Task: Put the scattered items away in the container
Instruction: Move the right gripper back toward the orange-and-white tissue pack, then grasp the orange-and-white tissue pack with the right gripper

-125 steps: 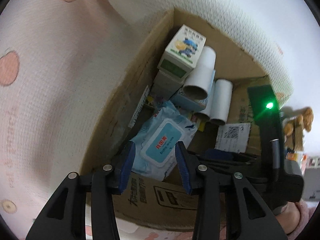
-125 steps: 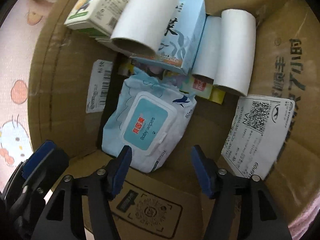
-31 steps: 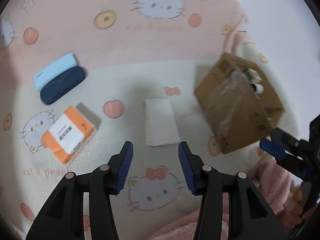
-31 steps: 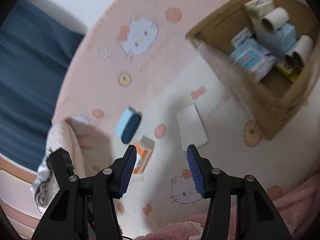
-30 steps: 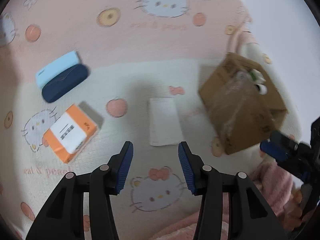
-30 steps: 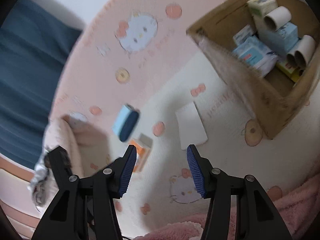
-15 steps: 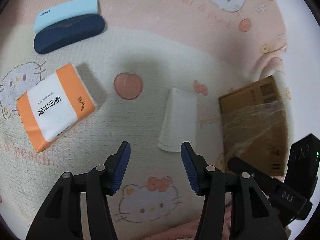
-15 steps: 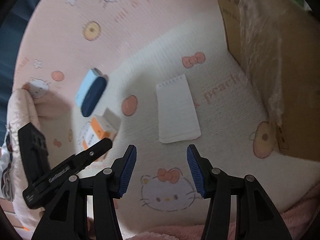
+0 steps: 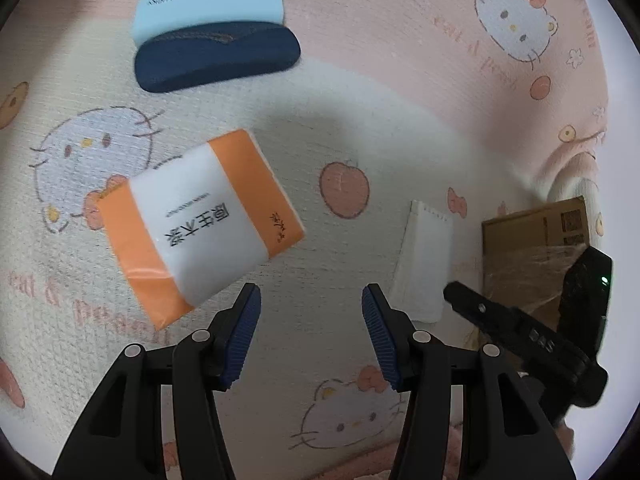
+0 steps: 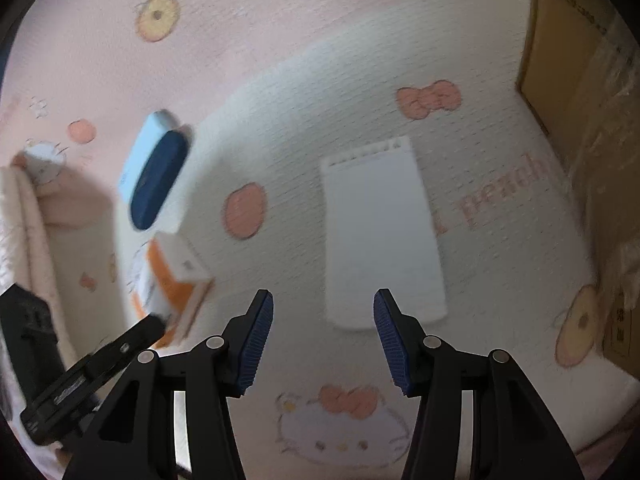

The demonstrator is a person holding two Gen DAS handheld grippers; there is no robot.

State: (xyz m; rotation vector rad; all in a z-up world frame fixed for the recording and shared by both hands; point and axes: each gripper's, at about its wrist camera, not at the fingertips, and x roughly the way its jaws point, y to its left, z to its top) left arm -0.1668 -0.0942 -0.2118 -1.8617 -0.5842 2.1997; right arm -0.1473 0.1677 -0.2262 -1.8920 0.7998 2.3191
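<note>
An orange and white tissue pack point(image 9: 200, 220) lies on the Hello Kitty blanket, just ahead and left of my open, empty left gripper point(image 9: 310, 336). A white notepad point(image 10: 380, 232) lies flat just ahead of my open, empty right gripper point(image 10: 324, 340); it also shows in the left wrist view point(image 9: 424, 264). A dark blue glasses case point(image 9: 216, 58) lies against a light blue case point(image 9: 208, 8) farther off. The cardboard box point(image 9: 536, 248) stands at the right, its side also at the right wrist view's edge point(image 10: 580, 60).
The right gripper's body point(image 9: 528, 336) shows at the left wrist view's right side. The left gripper's body point(image 10: 80, 384) shows at the right wrist view's lower left. A rolled blanket edge point(image 10: 28, 220) rises at the far left.
Both grippers left the box and came down toward the blanket. The tissue pack and the notepad are now larger and closer. Both stay open.
</note>
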